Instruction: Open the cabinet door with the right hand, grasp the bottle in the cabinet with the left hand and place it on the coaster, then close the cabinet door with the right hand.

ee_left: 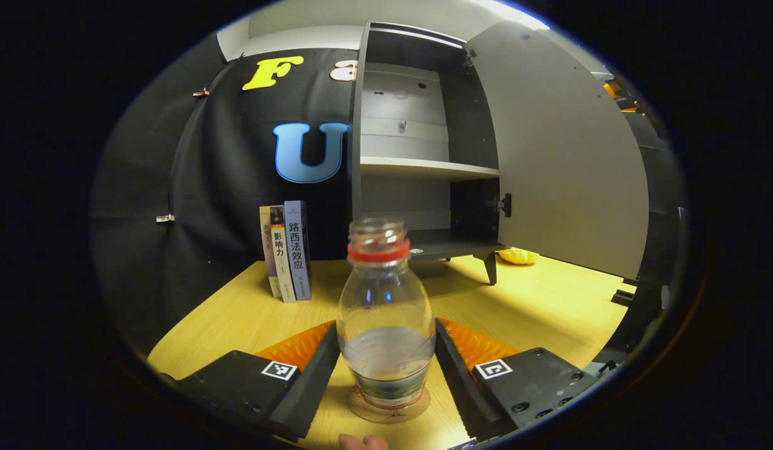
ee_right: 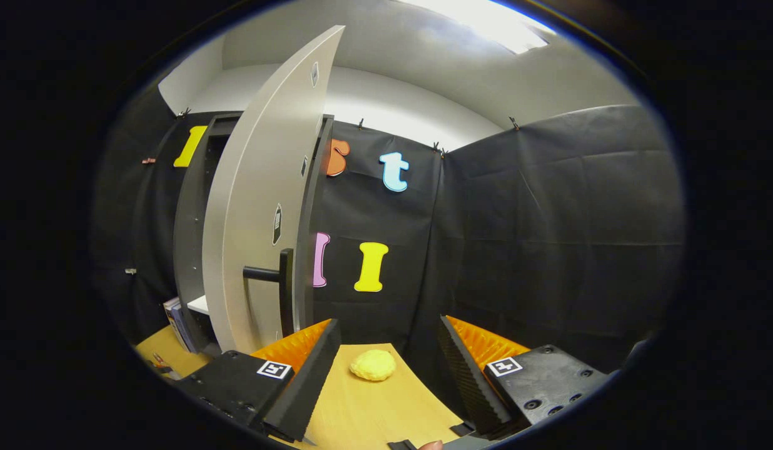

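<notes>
In the left gripper view the bottle [ee_left: 385,312] stood upright on the coaster [ee_left: 389,405] on the table [ee_left: 536,300], uncapped, with a red ring at its neck and a little liquid at the bottom. The left gripper [ee_left: 386,356] flanked it, fingers close at either side; whether they pressed on it could not be told. Behind, the cabinet [ee_left: 418,150] stood with its door [ee_left: 561,156] swung wide, three books [ee_left: 286,250] to its left. In the right gripper view the right gripper [ee_right: 386,369] was spread wide and held nothing, near the door's handle [ee_right: 277,281], a yellow lump [ee_right: 373,364] on the table ahead.
</notes>
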